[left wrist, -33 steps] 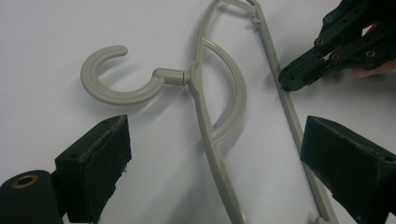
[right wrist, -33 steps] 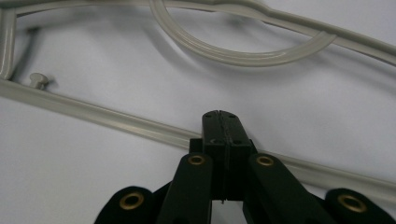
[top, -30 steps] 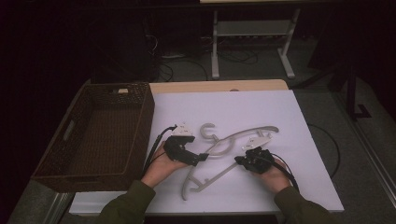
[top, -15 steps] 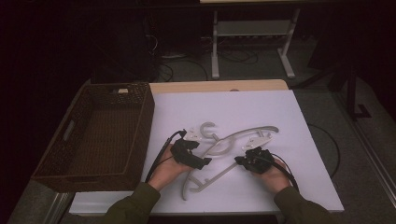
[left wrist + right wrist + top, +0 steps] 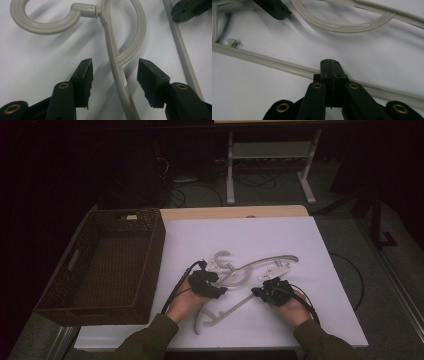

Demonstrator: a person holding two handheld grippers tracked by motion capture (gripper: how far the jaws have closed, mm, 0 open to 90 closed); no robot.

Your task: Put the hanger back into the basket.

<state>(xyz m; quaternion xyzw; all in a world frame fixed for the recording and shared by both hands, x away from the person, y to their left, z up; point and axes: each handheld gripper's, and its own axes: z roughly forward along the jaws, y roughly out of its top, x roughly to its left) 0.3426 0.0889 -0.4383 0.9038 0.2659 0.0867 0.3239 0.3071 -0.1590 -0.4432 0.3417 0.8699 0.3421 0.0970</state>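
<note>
Two pale grey plastic hangers lie overlapped on the white tabletop (image 5: 260, 235): one hanger (image 5: 265, 261) curves toward the right, the other hanger (image 5: 215, 317) stretches toward the front edge. My left gripper (image 5: 220, 289) is open. In the left gripper view its jaws (image 5: 115, 65) straddle a thin hanger arm (image 5: 117, 75) just below the hook (image 5: 50, 23), apart from it on both sides. My right gripper (image 5: 256, 292) is shut, and its tip (image 5: 330, 65) rests over a straight hanger bar (image 5: 269, 62). I see nothing between its jaws.
A dark wicker basket (image 5: 150, 245) stands at the table's left side, close to the left hand. A metal stand (image 5: 270, 155) and cables lie on the floor beyond the table. Bare white tabletop lies behind and to the right of the hangers.
The left gripper has moved right and forward to the hanger's neck, its jaws now astride the arm. The right gripper has stayed in place.
</note>
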